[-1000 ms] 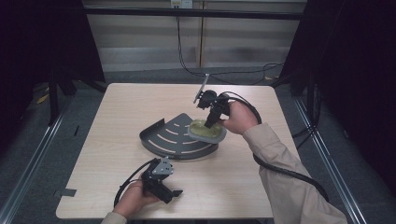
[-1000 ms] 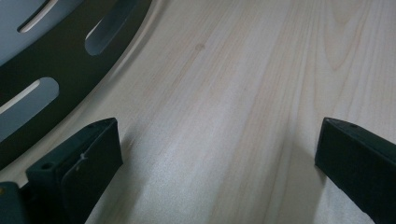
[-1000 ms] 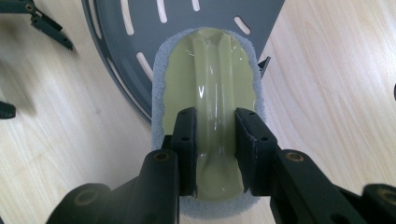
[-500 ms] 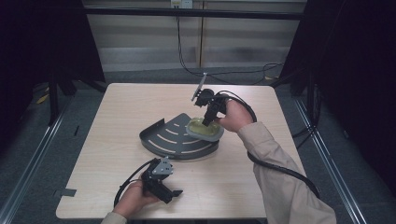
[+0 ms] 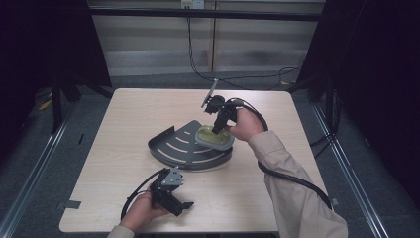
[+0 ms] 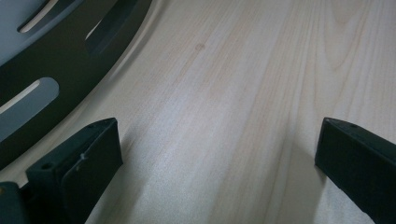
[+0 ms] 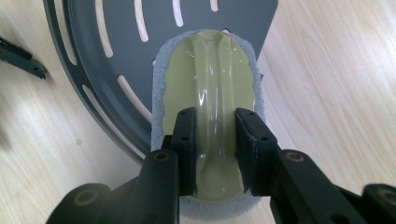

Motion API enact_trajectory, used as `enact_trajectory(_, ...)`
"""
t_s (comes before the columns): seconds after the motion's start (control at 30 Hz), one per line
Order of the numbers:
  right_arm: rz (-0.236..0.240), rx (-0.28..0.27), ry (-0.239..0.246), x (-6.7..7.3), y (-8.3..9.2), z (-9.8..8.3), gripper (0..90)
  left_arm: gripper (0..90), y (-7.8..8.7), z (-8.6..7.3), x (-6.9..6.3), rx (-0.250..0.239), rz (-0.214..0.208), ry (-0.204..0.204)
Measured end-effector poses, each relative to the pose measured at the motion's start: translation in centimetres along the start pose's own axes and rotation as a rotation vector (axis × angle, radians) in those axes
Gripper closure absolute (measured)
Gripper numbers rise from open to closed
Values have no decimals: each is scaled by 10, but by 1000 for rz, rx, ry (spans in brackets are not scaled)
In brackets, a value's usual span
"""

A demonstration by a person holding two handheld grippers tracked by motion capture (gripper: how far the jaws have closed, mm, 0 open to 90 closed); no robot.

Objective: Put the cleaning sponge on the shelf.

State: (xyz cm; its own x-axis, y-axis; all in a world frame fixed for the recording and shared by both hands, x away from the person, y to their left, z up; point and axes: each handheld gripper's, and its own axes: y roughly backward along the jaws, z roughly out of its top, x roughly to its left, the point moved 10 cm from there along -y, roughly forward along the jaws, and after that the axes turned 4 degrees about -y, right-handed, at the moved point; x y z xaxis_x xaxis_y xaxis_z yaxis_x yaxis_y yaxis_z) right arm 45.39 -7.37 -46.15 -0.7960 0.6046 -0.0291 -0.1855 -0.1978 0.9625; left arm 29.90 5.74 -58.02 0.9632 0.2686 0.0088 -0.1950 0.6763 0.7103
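While the right hand-held gripper (image 7: 212,140) pinches the scrubber's (image 7: 208,79) ridge, lengthwise, over the rack (image 5: 171,148); left hand-held gripper (image 5: 173,198) spread, farther off.

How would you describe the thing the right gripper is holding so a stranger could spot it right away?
Start at the light wooden table and find the dark grey slotted quarter-round rack near its middle. On the rack's right part sits a pale yellow-green scrubber with a raised ridge handle, clamped by the right gripper. Its fuzzy grey-blue pad edge sets it apart.
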Motion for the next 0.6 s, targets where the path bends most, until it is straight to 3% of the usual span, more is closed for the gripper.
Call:
enact_trajectory(0.4, 14, -25, -11, 6, -8, 6, 704, 0, 0, 0, 0, 0, 0, 0)
enact_trajectory(0.6, 4, -38, -42, 10, -14, 11, 704, 0, 0, 0, 0, 0, 0, 0)
